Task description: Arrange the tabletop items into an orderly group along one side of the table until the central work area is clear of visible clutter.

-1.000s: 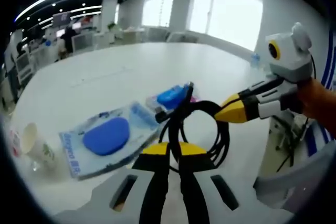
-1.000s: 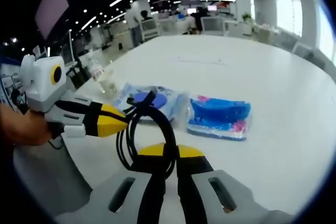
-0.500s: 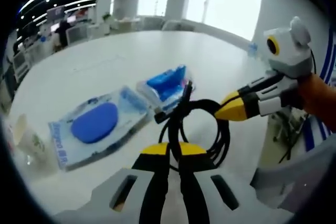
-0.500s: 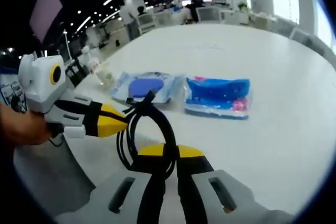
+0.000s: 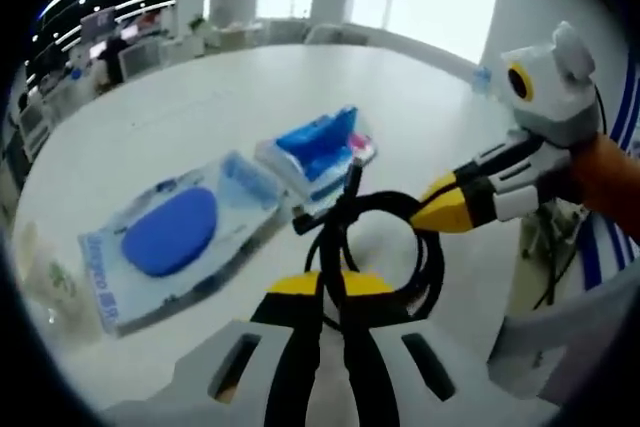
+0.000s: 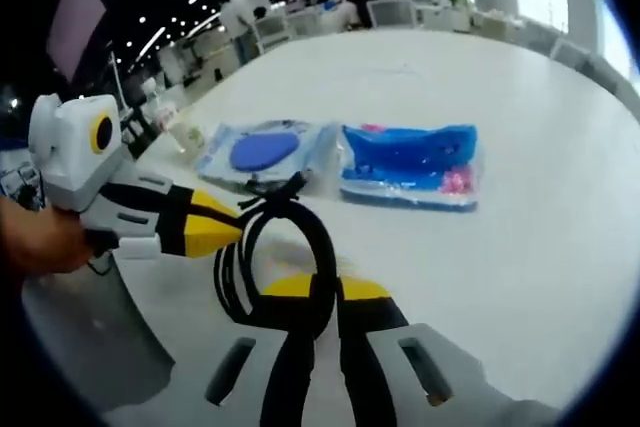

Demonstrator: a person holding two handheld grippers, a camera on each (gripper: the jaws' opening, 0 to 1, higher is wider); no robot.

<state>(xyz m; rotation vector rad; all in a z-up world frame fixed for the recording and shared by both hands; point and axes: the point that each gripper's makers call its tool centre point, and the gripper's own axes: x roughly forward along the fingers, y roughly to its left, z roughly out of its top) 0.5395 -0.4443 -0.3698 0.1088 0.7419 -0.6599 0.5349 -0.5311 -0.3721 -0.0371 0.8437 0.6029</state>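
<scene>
A black coiled cable (image 5: 385, 247) hangs between both grippers above the white table's (image 5: 200, 107) near edge. My left gripper (image 5: 330, 285) is shut on the coil's lower part. My right gripper (image 5: 425, 215) comes in from the right, its yellow tips closed on the loop's side. In the right gripper view the same cable (image 6: 265, 247) rises from my right gripper (image 6: 322, 289), and my left gripper (image 6: 232, 231) pinches it from the left. A clear pack with a blue oval (image 5: 170, 232) and a blue-and-pink packet (image 5: 315, 147) lie side by side beyond the cable.
A paper cup (image 5: 40, 267) stands near the table edge left of the oval pack (image 6: 262, 150). The blue packet (image 6: 410, 162) lies right of that pack. The wide table top (image 6: 520, 247) spreads beyond. Office desks and people are far behind.
Both views have tilted and shifted a little, so the two packs sit differently in the picture. The cable stays held by both grippers in the same way.
</scene>
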